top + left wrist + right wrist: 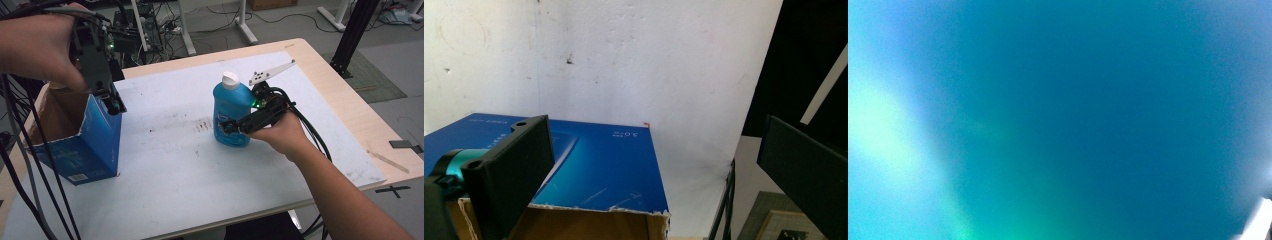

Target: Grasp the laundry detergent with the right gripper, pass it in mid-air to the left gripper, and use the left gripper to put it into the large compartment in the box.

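A blue bottle (pixel 231 102) with a white cap (pixel 230 80) stands upright in the middle of the white mat. My right gripper (pixel 235 127) comes in from the right and is shut on the bottle's lower body; in the right gripper view the bottle (pixel 1073 120) is a close blue blur. At the left stands an open blue cardboard box (pixel 95 150). My left gripper (pixel 112 100) hovers over its right rim, pointing down. In the left gripper view my left gripper (pixel 649 145) is open, with nothing between the jaws and the box's blue side (pixel 604 165) below.
The white mat (pixel 170 165) covers most of a wooden table (pixel 340 100). Cables hang down the left side past the box. A black frame post (pixel 352 35) stands beyond the table's far right corner. Table legs and wires lie on the floor behind.
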The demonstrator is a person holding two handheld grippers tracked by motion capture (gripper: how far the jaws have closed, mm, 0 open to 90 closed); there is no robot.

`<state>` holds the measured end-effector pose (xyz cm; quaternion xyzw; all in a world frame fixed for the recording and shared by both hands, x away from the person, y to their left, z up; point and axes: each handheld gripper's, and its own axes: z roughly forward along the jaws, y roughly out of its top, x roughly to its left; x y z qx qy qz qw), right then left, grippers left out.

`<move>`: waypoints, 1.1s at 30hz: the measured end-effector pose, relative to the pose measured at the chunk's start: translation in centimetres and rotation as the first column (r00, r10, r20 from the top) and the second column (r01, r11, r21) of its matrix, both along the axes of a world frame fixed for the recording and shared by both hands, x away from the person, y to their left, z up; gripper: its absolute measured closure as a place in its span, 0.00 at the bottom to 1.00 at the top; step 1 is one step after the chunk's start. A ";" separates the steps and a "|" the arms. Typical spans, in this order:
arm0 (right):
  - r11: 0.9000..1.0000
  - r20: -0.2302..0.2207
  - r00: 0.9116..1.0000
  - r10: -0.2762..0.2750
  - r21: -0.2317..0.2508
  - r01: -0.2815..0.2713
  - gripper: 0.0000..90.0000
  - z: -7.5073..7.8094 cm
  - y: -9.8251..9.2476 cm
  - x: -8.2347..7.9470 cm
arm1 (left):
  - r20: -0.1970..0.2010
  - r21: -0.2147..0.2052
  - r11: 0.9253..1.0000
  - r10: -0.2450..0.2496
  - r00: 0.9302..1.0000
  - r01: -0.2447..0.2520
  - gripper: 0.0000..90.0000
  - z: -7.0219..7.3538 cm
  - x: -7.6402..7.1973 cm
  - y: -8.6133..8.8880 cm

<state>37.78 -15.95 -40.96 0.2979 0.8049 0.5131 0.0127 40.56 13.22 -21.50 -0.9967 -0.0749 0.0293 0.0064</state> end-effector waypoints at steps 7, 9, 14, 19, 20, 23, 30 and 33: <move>1.000 0.020 1.000 -0.011 0.000 0.011 0.20 -0.2 0.0 -0.1 | 0.001 0.002 1.000 -0.005 1.000 0.005 0.02 -0.1 0.0 -0.2; 1.000 0.030 1.000 -0.009 0.002 0.008 0.22 -0.2 0.0 -0.2 | -0.001 0.003 1.000 -0.004 1.000 0.004 0.02 -0.1 0.0 -0.2; 1.000 0.053 0.999 -0.008 0.000 0.008 0.27 -0.2 0.0 -0.2 | 0.001 0.007 1.000 -0.001 1.000 0.001 0.02 -0.2 0.1 -0.3; 1.000 0.065 0.998 -0.014 -0.006 0.015 0.29 -0.3 0.0 -0.3 | -0.001 0.010 1.000 0.000 1.000 0.000 0.02 -0.2 0.1 -0.3; 1.000 0.067 0.998 -0.016 -0.006 0.016 0.29 -0.4 0.0 -0.3 | -0.001 0.009 1.000 -0.001 1.000 0.001 0.02 -0.2 0.1 -0.3; 1.000 0.073 0.997 -0.017 -0.010 0.018 0.30 -0.5 0.1 -0.4 | -0.001 0.008 1.000 0.001 1.000 -0.001 0.02 -0.3 0.1 -0.3; 1.000 0.088 0.996 -0.021 -0.016 0.022 0.36 -0.6 0.2 -0.5 | -0.001 0.012 1.000 -0.001 1.000 0.001 0.02 -0.3 0.2 -0.3; 1.000 0.102 0.995 -0.020 -0.015 0.022 0.37 -0.6 0.3 -0.5 | 0.001 0.010 1.000 0.000 1.000 0.000 0.02 -0.3 0.2 -0.3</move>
